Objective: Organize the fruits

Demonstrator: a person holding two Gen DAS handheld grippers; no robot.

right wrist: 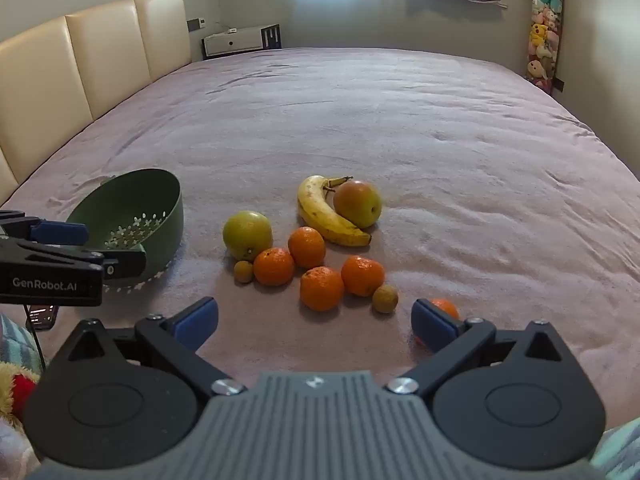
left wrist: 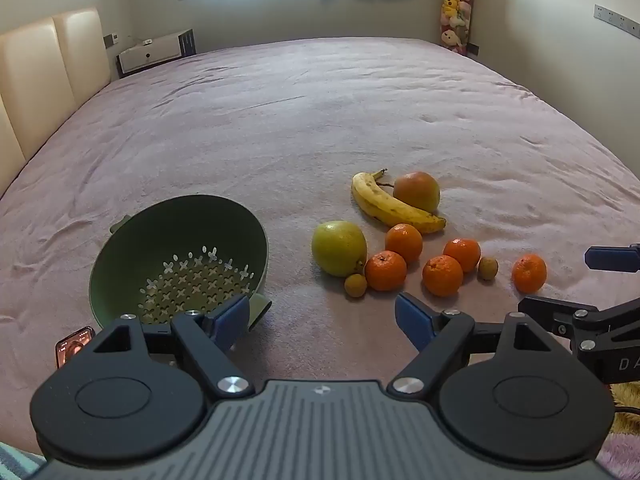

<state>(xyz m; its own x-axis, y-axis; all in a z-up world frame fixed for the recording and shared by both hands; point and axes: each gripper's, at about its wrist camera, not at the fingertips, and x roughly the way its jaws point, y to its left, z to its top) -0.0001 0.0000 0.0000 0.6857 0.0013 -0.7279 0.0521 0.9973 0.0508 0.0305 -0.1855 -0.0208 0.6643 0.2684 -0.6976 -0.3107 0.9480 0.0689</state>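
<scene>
both hand-held grippers, left [left wrist: 320, 316] and right [right wrist: 314, 318], hang released, empty; fruit lies loose on the bed [right wrist: 400, 120] beside the tilted green colander [left wrist: 176, 256], probably awaiting sorting.

A green colander [left wrist: 176, 256] lies tilted on its side, its empty perforated bowl facing the fruit. To the right of the colander sits a yellow-green apple [left wrist: 339, 248]; farther right and beyond, a spotted banana [left wrist: 390, 205] curves against a reddish pear [left wrist: 417, 191]. Five tangerines [left wrist: 404, 242] and two small brown longans [left wrist: 355, 285] are scattered near the apple, one tangerine [left wrist: 529, 273] set farthest from the colander.
</scene>
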